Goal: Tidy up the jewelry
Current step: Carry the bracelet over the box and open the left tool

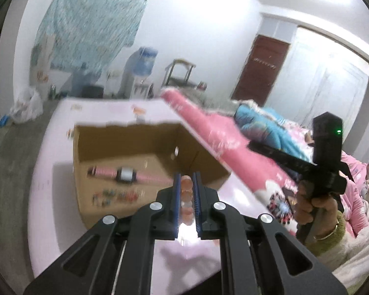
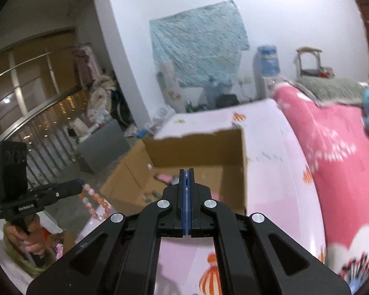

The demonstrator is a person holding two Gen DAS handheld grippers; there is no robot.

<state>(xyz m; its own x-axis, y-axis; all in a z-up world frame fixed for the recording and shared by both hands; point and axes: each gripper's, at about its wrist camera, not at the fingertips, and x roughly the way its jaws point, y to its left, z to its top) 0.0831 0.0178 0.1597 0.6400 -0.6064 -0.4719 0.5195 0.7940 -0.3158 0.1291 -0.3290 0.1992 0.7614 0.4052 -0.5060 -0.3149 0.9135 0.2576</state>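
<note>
My left gripper (image 1: 187,179) is shut on a bead bracelet (image 1: 186,196) of orange, pink and white beads, held above the near edge of an open cardboard box (image 1: 135,137). The bracelet also hangs from the left gripper in the right wrist view (image 2: 96,204). Inside the box lie a pink-strapped watch (image 1: 125,175) and a small multicoloured beaded piece (image 1: 115,196). My right gripper (image 2: 187,172) is shut and empty, held above the box's (image 2: 233,152) near side; the box's contents show faintly past it.
The box stands on a pale pink patterned table cover (image 1: 105,108). A pink blanket (image 2: 337,162) on the bed lies to the right. A water dispenser (image 1: 141,68), a wall cloth (image 1: 91,24) and floor clutter are behind.
</note>
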